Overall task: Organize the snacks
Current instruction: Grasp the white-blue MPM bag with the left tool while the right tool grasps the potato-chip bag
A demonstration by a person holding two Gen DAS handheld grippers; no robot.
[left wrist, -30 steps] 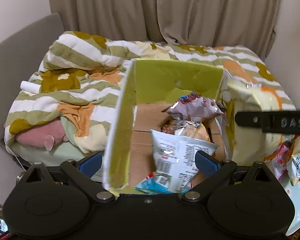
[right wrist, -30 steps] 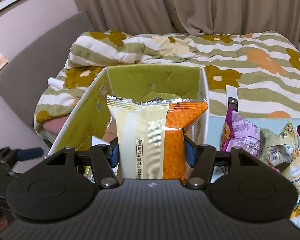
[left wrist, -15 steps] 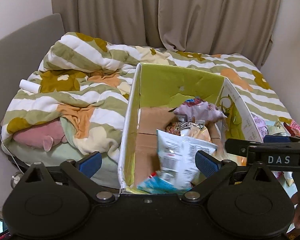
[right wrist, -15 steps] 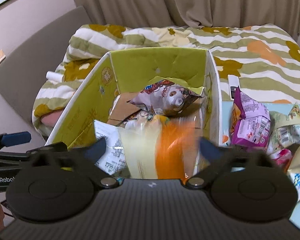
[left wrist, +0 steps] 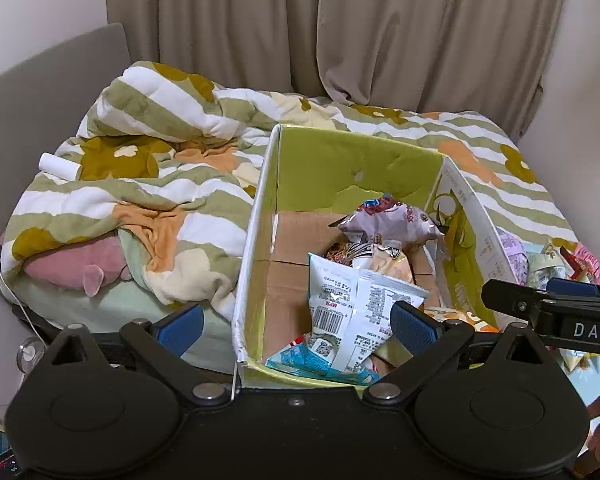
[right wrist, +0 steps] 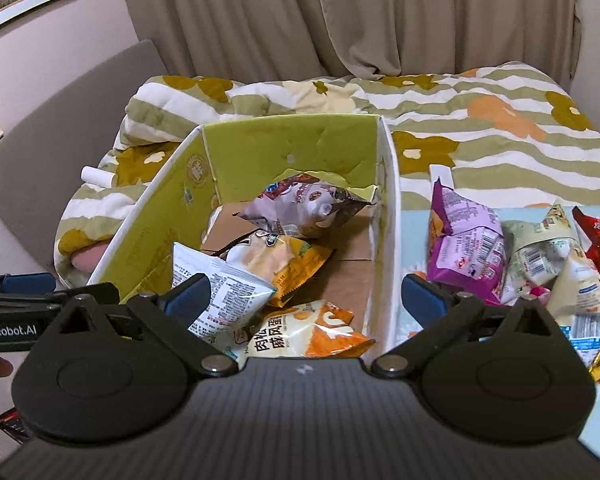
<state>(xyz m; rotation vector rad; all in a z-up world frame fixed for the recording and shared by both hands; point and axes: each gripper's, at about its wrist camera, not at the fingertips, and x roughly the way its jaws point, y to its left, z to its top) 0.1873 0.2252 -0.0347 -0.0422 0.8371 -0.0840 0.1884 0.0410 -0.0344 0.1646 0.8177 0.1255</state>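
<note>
Orange and cream, with bold dark lettering across its front, the snack packet point(right wrist: 306, 334) lies flat on the brown cardboard floor of the box point(right wrist: 386, 216) at its near end, close to the right wall; its long axis runs left to right, the orange end toward that wall. Above it the right gripper point(right wrist: 305, 300) stands with its blue pads point(right wrist: 190, 294) spread wide and nothing between them — one pad over the box, the other outside the right wall. The box itself is lime green inside with white rims, its long axis running from near to far, and it sits on the bed against a striped, flowered quilt point(right wrist: 480, 136). Other packets share the box: a white one point(right wrist: 220, 296) at the near left, a yellow-orange one point(right wrist: 288, 260) in the middle, and a pale purple one point(right wrist: 300, 206) by the far wall. To the right of the box, on a light blue surface, a magenta packet point(right wrist: 470, 248) and a heap of loose snacks point(right wrist: 556, 256) crowd together. The left gripper point(left wrist: 296, 322) is likewise wide open and empty, straddling the box's near left corner, with a pink plush toy point(left wrist: 70, 266) tucked under the quilt farther left.
</note>
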